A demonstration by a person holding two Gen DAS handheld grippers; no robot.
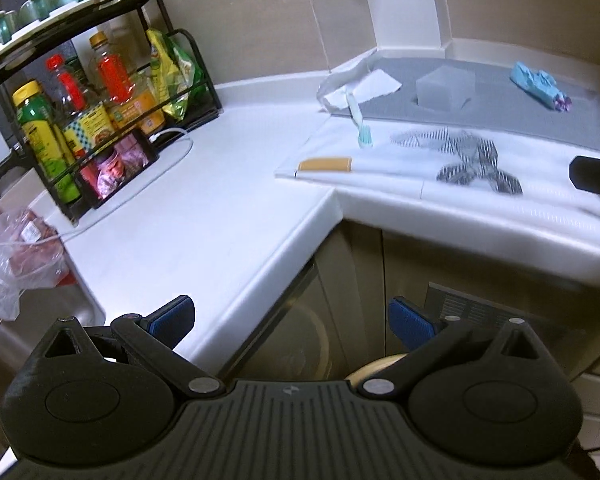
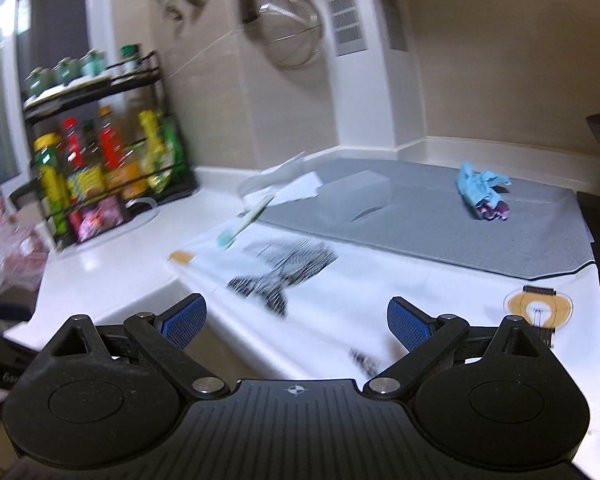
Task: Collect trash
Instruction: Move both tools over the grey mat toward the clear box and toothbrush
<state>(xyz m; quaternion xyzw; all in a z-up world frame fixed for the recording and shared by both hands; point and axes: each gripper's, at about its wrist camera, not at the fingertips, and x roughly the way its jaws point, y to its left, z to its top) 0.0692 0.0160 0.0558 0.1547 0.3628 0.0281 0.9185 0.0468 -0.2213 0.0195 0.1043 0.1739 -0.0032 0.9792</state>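
A crumpled blue wrapper (image 1: pixel 538 86) (image 2: pixel 482 192) with a purple end lies on the grey mat (image 1: pixel 540 116) (image 2: pixel 440 228) at the back right. A torn white paper (image 1: pixel 364 86) (image 2: pixel 284 184) sits at the mat's left corner beside a teal-headed toothbrush (image 1: pixel 358 118) (image 2: pixel 242 224). My left gripper (image 1: pixel 290 326) is open and empty, held low before the counter's front edge. My right gripper (image 2: pixel 296 322) is open and empty too, over the white printed cloth (image 1: pixel 400 160) (image 2: pixel 380 292), well short of the wrapper. Its tip shows in the left wrist view at the right edge.
A black rack of bottles and spice jars (image 1: pixel 88 92) (image 2: pixel 96 160) stands at the back left, with a white cable (image 1: pixel 172 148) in front. A clear plastic bag (image 1: pixel 8 256) lies at the far left. A grey block (image 1: pixel 446 90) (image 2: pixel 360 188) rests on the mat. A strainer (image 2: pixel 296 28) hangs on the wall.
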